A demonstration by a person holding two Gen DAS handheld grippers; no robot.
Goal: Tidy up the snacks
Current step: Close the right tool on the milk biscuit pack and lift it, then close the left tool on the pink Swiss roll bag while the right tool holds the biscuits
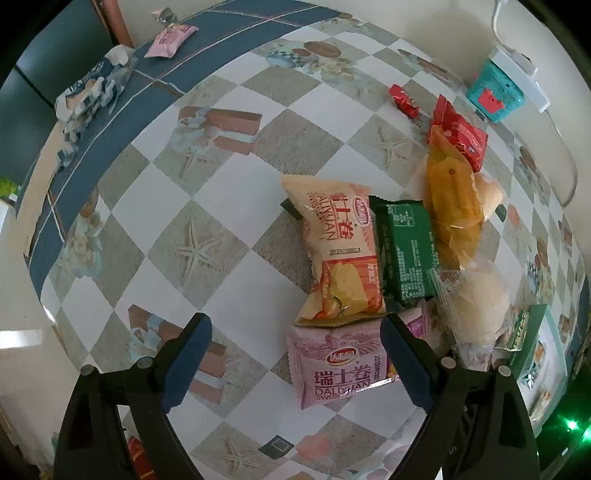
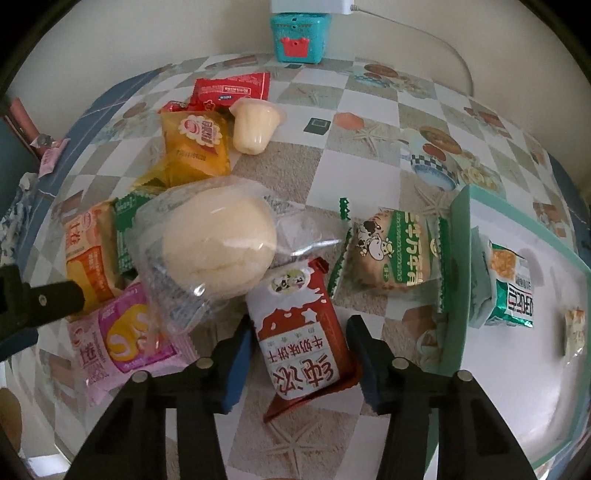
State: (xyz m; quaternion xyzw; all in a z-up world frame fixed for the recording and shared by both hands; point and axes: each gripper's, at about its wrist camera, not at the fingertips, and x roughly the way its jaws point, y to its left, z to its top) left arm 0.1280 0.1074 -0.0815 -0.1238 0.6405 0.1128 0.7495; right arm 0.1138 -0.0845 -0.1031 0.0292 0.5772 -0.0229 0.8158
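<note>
A pile of snack packs lies on the checkered table. In the left wrist view my left gripper (image 1: 295,354) is open, its jaws either side of a pink Swiss-roll pack (image 1: 332,369); an orange Swiss-roll pack (image 1: 338,254) and a dark green pack (image 1: 406,251) lie beyond. In the right wrist view my right gripper (image 2: 299,363) is open around a red-brown milk biscuit pack (image 2: 299,332) that lies on the table. A round bun in clear wrap (image 2: 218,240) sits just ahead. A green cow-print pack (image 2: 395,254) leans by the pale green tray (image 2: 458,280).
The tray at right holds a green snack pack (image 2: 511,291) and a small pale pack (image 2: 574,332). A yellow pack (image 2: 195,147), a pudding cup (image 2: 255,125) and a red pack (image 2: 232,90) lie further back. A teal box (image 2: 297,35) stands by the wall.
</note>
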